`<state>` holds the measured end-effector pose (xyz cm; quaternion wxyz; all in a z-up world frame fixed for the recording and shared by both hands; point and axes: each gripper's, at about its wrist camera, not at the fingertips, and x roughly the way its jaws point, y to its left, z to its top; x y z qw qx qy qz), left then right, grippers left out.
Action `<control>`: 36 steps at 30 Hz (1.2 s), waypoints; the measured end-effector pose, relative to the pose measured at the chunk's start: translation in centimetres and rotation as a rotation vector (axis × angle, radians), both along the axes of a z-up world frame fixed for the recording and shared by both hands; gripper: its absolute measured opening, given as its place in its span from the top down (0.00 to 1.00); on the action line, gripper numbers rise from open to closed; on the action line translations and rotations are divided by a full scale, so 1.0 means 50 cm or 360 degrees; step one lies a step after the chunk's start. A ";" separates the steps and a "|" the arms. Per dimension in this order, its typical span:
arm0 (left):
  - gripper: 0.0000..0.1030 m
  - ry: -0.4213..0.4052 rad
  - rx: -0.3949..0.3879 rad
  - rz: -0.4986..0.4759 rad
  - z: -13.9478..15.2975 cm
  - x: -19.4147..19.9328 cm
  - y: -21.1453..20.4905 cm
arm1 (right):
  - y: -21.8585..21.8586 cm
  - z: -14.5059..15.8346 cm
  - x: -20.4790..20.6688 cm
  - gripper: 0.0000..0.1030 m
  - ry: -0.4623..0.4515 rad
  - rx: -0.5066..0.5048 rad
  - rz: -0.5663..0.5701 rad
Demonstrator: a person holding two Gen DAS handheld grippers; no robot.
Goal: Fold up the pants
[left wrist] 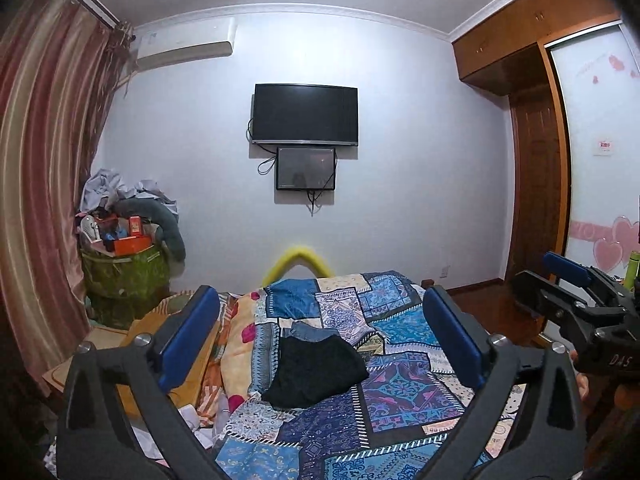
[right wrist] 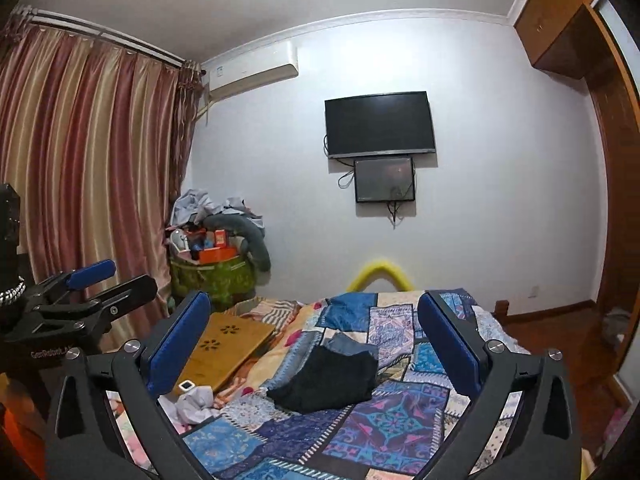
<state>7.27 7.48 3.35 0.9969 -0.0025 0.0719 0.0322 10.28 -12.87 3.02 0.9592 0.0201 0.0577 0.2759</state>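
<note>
Black pants [left wrist: 318, 370] lie folded in a compact pile on the patchwork bedspread [left wrist: 400, 396], partly covering a blue denim garment [left wrist: 310, 330] behind them. Both show in the right wrist view too, the black pants [right wrist: 328, 380] and the denim garment [right wrist: 348, 344]. My left gripper [left wrist: 320, 340] is open and empty, held above the bed short of the pile. My right gripper [right wrist: 316, 344] is open and empty as well, beside the left one. The right gripper shows at the right edge of the left wrist view [left wrist: 576, 300], and the left gripper at the left edge of the right wrist view [right wrist: 100, 284].
A wooden lap tray [right wrist: 228, 348] lies on the bed's left side, with crumpled white cloth [right wrist: 196, 400] near it. A green basket piled with boxes and clothes [right wrist: 212, 264] stands by the curtain [right wrist: 80, 160]. A wardrobe [left wrist: 540, 160] and wooden floor [left wrist: 500, 308] are to the right.
</note>
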 end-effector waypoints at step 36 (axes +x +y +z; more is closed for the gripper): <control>0.00 0.0058 -0.0034 -0.0004 -0.036 0.006 0.005 | -0.008 -0.017 -0.030 0.00 0.0023 -0.0026 -0.0036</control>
